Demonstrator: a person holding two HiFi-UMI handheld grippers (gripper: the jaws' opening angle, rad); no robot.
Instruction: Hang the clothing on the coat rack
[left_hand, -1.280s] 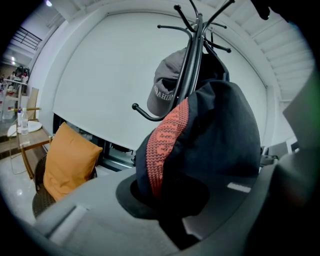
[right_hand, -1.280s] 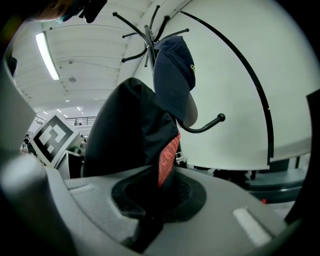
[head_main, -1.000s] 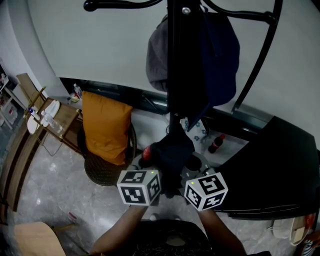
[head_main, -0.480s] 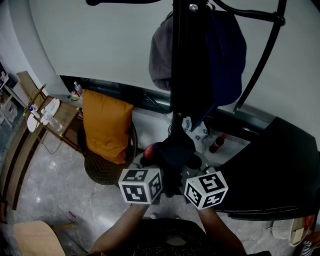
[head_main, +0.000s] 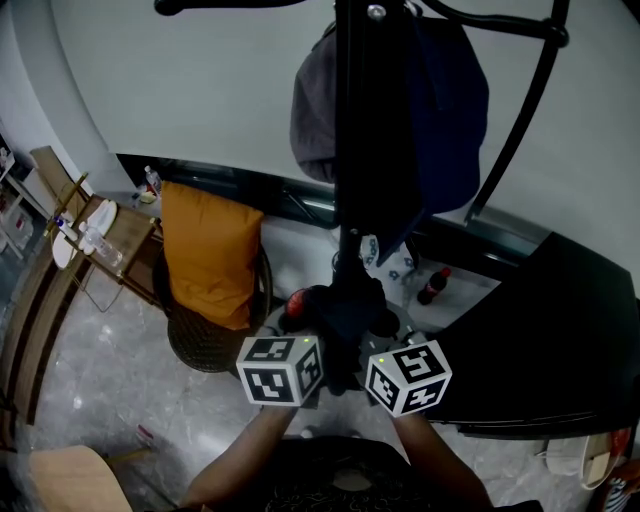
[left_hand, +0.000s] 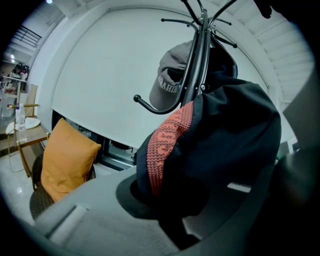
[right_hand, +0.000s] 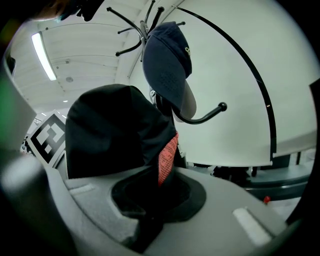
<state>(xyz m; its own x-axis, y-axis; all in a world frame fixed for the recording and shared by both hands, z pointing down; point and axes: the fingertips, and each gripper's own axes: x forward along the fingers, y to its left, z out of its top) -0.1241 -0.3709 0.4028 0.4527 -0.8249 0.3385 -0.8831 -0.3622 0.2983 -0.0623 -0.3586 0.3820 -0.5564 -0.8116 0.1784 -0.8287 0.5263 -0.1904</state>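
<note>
Dark garment (left_hand: 220, 135) (red knit strip showing) is clamped in your left gripper (left_hand: 165, 210) and right gripper (right_hand: 150, 200), with the coat rack (head_main: 348, 150) just ahead.

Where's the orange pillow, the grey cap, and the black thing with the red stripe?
orange pillow (head_main: 205, 255): head view, middle of its front.
grey cap (left_hand: 167, 87): left gripper view, its lettered side.
black clothing (left_hand: 225, 130): left gripper view, middle of its dark fabric.
</note>
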